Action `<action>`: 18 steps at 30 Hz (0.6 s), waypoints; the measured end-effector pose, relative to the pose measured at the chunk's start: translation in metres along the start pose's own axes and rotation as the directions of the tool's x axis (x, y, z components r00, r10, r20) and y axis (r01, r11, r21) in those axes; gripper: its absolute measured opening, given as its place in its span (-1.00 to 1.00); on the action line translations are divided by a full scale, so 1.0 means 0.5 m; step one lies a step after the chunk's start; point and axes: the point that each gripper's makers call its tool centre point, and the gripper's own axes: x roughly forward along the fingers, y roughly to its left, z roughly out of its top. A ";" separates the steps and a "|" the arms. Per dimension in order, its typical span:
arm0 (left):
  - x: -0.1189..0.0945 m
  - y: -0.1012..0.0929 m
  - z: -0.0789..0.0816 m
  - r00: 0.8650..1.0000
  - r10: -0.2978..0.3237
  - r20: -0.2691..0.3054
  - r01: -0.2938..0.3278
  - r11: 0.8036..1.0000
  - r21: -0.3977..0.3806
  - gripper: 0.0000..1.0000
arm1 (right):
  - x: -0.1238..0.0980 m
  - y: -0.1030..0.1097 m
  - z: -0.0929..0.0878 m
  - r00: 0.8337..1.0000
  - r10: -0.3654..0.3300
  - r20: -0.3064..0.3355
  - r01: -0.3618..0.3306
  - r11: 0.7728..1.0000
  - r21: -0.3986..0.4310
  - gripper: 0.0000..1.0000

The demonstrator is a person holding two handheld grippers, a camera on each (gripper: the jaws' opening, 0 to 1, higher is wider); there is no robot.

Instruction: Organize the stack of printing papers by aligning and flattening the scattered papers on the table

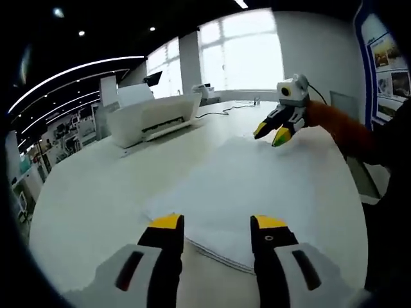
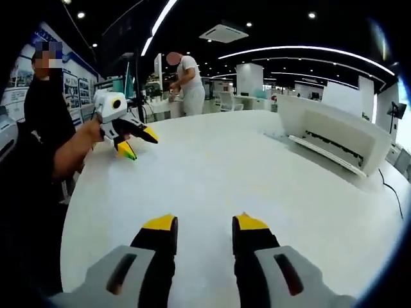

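While both tools hang over the white tabletop [image 1: 83, 192], the left tool [image 1: 217, 226] rises from the bottom of the left gripper view with its yellow-tipped jaws spread well apart and nothing between them; the loose stack of printing papers [image 1: 250, 186] lies just ahead of those tips, its near corner showing several sheet edges fanned out of line, the sheets spreading away across the tabletop toward the far side. At the far edge of that spread, the right tool [image 1: 273, 133] shows in the same view, held by a person's orange-sleeved arm [image 1: 337, 125], its jaws parted and its yellow tips close above or touching the paper; which of the two cannot be told. A white printer [image 1: 154, 117] stands on the tabletop to the left of the papers, well apart from them, with a cable [image 1: 221, 112] trailing behind it. In the right gripper view the right tool [image 2: 205, 226] has its jaws open and empty above the pale surface, where the paper edges are too faint to make out, and the left tool [image 2: 138, 142] appears at upper left in a person's hand [image 2: 96, 131], jaws apart. Another person [image 2: 187, 80] in white stands in the background beyond the tabletop, and the printer [image 2: 334, 131] sits at right
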 end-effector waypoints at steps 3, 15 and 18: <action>-0.012 -0.005 0.000 1.000 -0.008 0.003 0.008 1.000 -0.017 -0.05 | -0.017 0.000 -0.006 1.000 -0.022 -0.017 0.022 1.000 0.005 -0.38; -0.081 -0.024 0.002 0.999 -0.025 0.028 0.027 0.998 -0.052 0.00 | -0.078 0.025 -0.022 0.999 -0.022 -0.035 0.023 1.000 0.013 -0.30; -0.111 -0.021 -0.008 1.000 -0.014 0.018 0.015 0.999 -0.046 0.01 | -0.091 0.024 -0.026 0.999 -0.032 -0.027 0.032 0.999 0.025 -0.30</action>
